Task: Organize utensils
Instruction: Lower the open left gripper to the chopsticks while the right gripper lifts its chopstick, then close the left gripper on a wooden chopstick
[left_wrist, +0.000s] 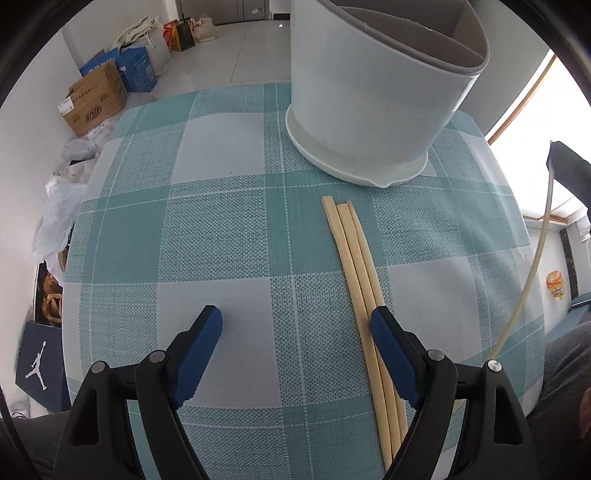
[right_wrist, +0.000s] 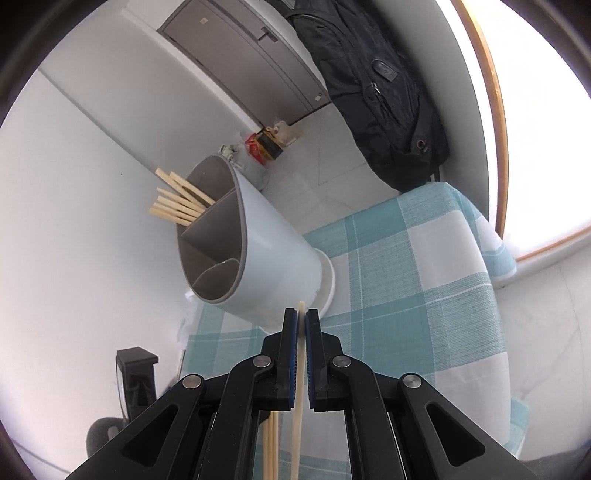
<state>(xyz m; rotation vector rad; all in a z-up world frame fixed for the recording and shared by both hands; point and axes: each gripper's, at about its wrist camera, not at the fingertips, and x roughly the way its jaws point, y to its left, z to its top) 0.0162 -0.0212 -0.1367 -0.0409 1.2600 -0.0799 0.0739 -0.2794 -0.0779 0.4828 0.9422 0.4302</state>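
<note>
Lived-in home room suggested. Table draped in teal-checked cloth (left_wrist: 221, 229). Cardboard boxes (left_wrist: 94, 98) and plastic bags (left_wrist: 59, 206) piled on tiled floor at 10 o'clock. Backpack (right_wrist: 380, 92) hung by window at 1 o'clock; grey door (right_wrist: 251, 55) seen at 12.

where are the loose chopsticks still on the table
In the left wrist view, three loose chopsticks lie side by side on the checked tablecloth, just in front of the white utensil holder, running under the open left gripper's right finger.

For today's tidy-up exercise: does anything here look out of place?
Three chopsticks lie loose on the tablecloth instead of in the holder, where others stand. Nothing is spilled or broken.
</note>
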